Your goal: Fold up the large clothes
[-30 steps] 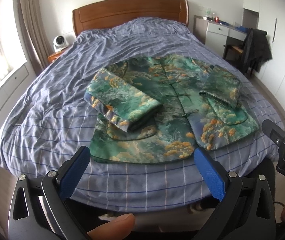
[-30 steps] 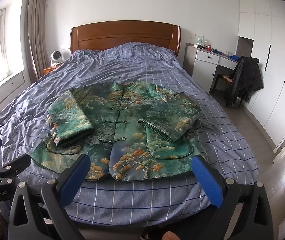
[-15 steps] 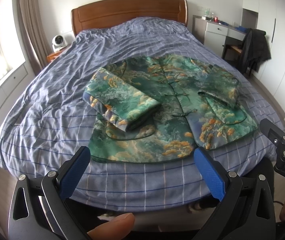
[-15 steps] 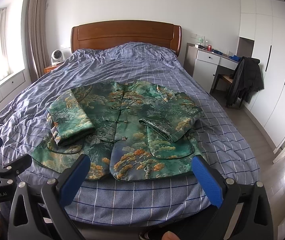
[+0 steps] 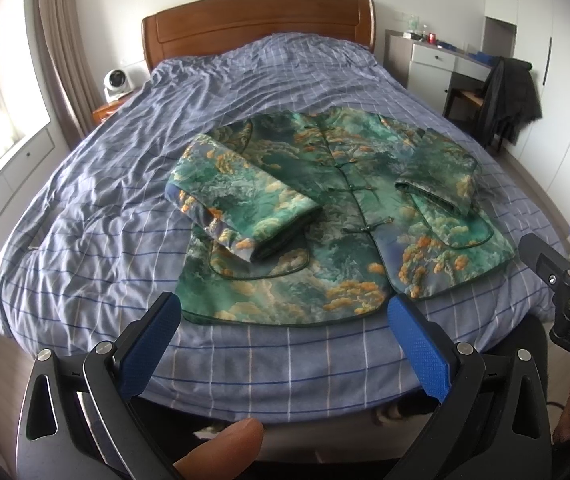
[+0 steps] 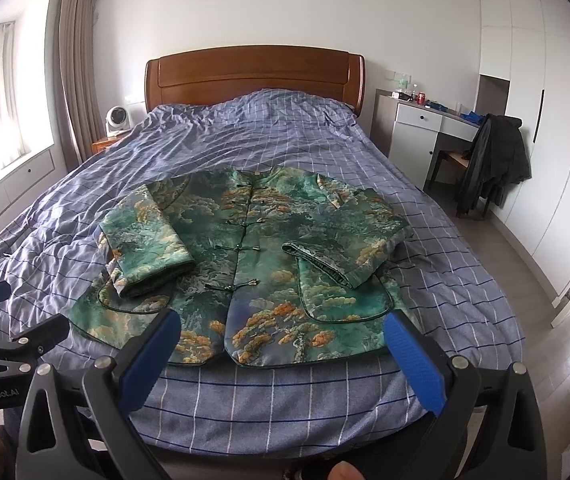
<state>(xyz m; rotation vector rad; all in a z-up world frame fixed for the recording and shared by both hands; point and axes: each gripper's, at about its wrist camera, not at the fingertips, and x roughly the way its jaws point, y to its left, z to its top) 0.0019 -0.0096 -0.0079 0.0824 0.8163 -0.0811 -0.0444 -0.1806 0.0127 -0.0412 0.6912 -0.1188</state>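
Jacket flat on checked bed — wooden headboard, perhaps.

Jacket: flat on the bedspread, toward the foot of the bed, collar toward the headboard.
Sleeves: both folded inward over the front, one on each side of the button line.
Left gripper: at the foot of the bed, before the hem, apart from it, fingers spread wide.
Right gripper: beside the left one, to its right, likewise before the hem, fingers spread wide.
Fan: on the nightstand, left of the headboard.
Desk: right of the bed; chair with dark coat before it.
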